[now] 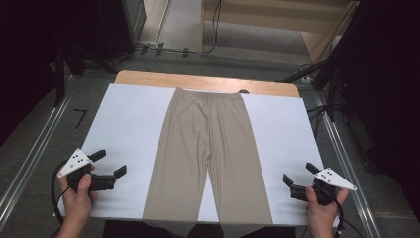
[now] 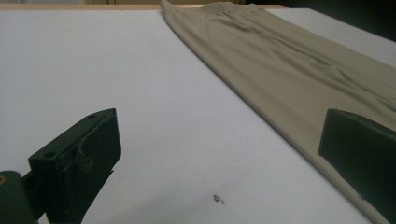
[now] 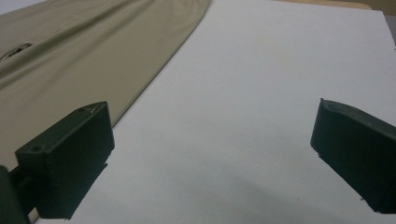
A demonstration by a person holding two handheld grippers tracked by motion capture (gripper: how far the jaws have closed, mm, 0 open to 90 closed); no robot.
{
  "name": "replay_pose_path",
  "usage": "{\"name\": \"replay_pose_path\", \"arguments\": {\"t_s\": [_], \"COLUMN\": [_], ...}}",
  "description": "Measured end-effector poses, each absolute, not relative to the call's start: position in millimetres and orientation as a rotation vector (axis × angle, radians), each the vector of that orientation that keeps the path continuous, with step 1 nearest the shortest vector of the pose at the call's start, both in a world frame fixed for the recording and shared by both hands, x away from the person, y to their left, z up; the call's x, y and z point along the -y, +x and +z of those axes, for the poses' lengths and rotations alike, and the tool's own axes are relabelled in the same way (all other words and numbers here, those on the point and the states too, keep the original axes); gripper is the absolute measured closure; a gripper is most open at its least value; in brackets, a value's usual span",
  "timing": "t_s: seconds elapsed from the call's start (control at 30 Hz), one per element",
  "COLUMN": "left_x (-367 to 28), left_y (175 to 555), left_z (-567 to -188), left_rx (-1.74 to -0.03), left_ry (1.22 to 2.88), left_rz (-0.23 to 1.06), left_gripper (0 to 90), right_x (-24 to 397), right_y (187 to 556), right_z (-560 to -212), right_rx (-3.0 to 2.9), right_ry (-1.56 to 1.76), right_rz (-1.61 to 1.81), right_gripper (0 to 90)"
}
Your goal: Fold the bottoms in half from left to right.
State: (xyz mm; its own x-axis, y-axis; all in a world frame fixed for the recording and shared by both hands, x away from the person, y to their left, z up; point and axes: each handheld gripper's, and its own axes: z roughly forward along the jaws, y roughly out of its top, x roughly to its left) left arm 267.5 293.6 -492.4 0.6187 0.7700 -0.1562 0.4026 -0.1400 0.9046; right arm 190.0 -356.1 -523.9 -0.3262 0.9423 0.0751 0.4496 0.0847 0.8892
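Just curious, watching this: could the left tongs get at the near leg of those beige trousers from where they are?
Probably yes. The left tongs stand open beside the beige trousers, with bare white table cover between them and the trouser leg's edge.

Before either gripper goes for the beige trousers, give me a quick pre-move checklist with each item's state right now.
1. Left gripper open, nothing between jaws: ok.
2. Right gripper open, nothing between jaws: ok.
3. Beige trousers lying flat, legs side by side: ok.
4. Waistband at the far edge, on the table: ok.
5. Leg hems fully on the white sheet: not ok, they hang over the near edge.
6. Both grippers clear of the fabric: ok.
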Motion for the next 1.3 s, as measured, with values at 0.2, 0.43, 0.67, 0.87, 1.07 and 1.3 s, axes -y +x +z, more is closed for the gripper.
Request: {"name": "replay_pose_path", "arguments": {"t_s": [0.2,0.43,0.67,0.87,1.07,1.3], "left_x": [-279.2,-240.8,-212.5,-192.7,-179.0,-165.3], "left_y": [276.9,300.2,352.2,404.6,443.6,485.0], "left_z": [-471.2,-447.7,-441.3,-446.8,-452.6,-461.8], "left_rx": [-0.921,-0.843,-0.869,-0.926,-0.964,-0.988], "left_ry": [1.763,1.771,1.801,1.816,1.827,1.884], "left_rz": [0.437,0.408,0.374,0.367,0.347,0.273], "left_gripper": [0.0,0.0,0.0,0.0,0.0,0.0], "right_x": [352.7,344.5,329.2,316.1,307.8,305.5], "right_y": [189.0,187.4,181.9,177.0,172.0,173.4], "right_z": [-521.6,-512.7,-498.7,-490.3,-483.4,-484.5], "right_rx": [-1.839,-1.831,-1.841,-1.867,-1.879,-1.899], "right_ry": [1.342,1.317,1.246,1.197,1.166,1.161], "right_rz": [1.181,1.25,1.274,1.312,1.337,1.366], "right_gripper": [0.0,0.0,0.0,0.0,0.0,0.0]}}
